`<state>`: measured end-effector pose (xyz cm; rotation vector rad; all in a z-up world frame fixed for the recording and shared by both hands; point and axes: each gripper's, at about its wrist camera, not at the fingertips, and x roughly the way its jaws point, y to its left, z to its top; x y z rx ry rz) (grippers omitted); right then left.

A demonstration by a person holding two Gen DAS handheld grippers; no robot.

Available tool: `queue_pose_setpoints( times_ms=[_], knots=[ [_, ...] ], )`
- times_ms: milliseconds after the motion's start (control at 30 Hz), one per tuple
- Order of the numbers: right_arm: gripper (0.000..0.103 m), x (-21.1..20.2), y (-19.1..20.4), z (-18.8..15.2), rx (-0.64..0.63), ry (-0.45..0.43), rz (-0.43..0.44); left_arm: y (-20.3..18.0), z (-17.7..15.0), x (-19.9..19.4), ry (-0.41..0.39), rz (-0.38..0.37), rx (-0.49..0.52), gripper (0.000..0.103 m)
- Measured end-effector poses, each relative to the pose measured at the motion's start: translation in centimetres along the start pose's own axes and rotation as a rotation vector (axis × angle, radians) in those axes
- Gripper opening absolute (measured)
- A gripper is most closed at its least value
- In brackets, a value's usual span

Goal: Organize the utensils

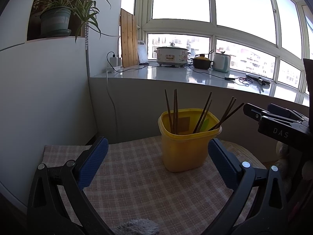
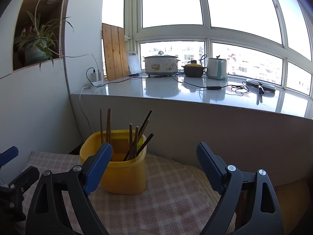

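A yellow plastic tub stands on a checked cloth. Several dark wooden chopsticks stand in it, leaning apart in loose groups. My left gripper is open just short of the tub, with nothing between its blue pads. My right gripper is open too and holds nothing; its left finger overlaps the tub's near left side in the picture. The right gripper's body shows at the right edge of the left wrist view.
A grey low wall rises right behind the cloth, topped by a white sill with a cooker, a dark pot, a kettle, cables and a wooden board. A potted plant sits in a niche at the left.
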<state>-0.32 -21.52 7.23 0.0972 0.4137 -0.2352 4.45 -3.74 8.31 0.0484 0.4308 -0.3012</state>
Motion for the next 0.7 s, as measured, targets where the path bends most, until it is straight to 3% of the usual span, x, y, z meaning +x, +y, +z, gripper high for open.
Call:
queue_pose_setpoints(
  times_ms=[700],
  knots=[
    [0.088,0.41,-0.08,-0.29,0.001,0.019,0.02,0.35,-0.28,0.39,0.017,0.024,-0.012,0.103]
  ],
)
